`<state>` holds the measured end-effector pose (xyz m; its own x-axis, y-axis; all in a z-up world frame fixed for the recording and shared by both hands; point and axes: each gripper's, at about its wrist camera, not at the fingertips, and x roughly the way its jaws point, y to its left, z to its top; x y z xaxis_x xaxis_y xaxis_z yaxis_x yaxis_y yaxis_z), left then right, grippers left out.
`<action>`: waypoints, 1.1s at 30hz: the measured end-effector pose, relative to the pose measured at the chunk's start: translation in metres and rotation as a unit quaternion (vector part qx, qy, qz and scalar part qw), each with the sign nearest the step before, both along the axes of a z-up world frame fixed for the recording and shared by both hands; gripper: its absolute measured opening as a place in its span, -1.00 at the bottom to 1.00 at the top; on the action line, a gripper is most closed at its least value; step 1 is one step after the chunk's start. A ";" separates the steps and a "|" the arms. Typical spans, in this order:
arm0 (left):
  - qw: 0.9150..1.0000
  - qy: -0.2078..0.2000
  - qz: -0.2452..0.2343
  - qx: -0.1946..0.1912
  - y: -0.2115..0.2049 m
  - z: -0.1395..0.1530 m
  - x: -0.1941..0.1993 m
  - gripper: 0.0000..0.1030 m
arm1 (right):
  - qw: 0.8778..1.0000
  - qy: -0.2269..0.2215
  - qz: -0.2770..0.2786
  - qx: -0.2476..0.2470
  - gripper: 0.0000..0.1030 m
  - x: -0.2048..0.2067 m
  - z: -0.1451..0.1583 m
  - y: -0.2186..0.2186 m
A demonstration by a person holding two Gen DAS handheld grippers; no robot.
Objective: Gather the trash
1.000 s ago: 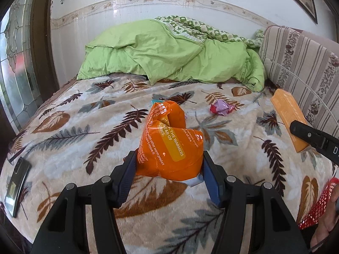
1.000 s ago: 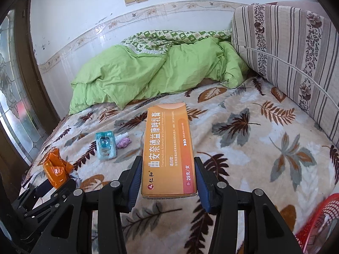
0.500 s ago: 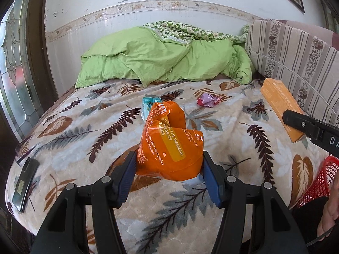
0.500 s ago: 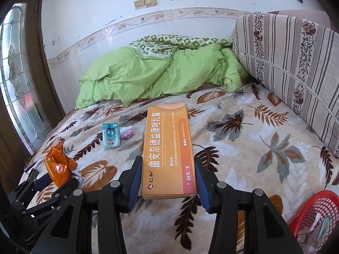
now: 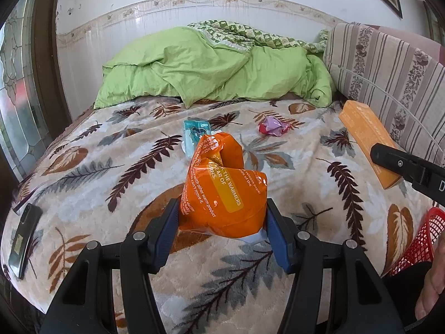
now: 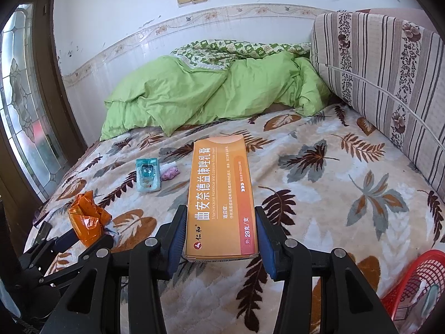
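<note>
1. The orange wrapper (image 5: 222,194), crumpled and printed with warning text, sits between the blue pads of the left tool (image 5: 221,231), which is clamped on its lower part; the rest of it stands up above the fingers, held over the near part of the bed (image 5: 91,172).
2. The orange carton (image 6: 221,197), a long flat box with Chinese print, lies lengthwise between the pads of the right tool (image 6: 221,236), gripped at its near end and pointing away over the bed.
3. Beyond the wrapper, a small teal packet (image 5: 194,133) lies flat on the leaf-patterned blanket, with a crumpled pink and purple wrapper (image 5: 272,126) near it to the right.
4. A red mesh basket (image 6: 417,284) sits at the right near corner by the bed, just right of the right tool, with some items already inside.
5. A dark phone (image 5: 23,239) lies at the left near edge of the bed.
6. A bunched green quilt (image 5: 208,69) fills the far end, and a striped cushion (image 5: 389,69) stands along the right side.
</note>
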<state>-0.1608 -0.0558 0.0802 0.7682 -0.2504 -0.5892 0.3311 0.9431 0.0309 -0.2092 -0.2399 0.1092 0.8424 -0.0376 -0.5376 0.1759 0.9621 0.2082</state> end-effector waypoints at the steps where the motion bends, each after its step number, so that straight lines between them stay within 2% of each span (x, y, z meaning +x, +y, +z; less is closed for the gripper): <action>1: 1.000 0.001 0.001 0.000 0.000 0.000 0.000 0.14 | 1.000 0.000 0.001 0.001 -0.03 0.000 0.000 0.000; 12: 1.000 -0.004 0.008 0.012 -0.002 -0.002 0.001 0.14 | 1.000 -0.002 0.000 0.001 -0.03 -0.001 0.000 -0.003; 33: 1.000 0.004 -0.001 0.012 -0.002 -0.006 -0.001 0.14 | 1.000 -0.002 -0.002 -0.005 -0.03 -0.003 0.001 -0.001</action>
<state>-0.1619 -0.0578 0.0743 0.7624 -0.2382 -0.6017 0.3341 0.9412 0.0507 -0.2120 -0.2412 0.1101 0.8443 -0.0459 -0.5339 0.1786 0.9634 0.1997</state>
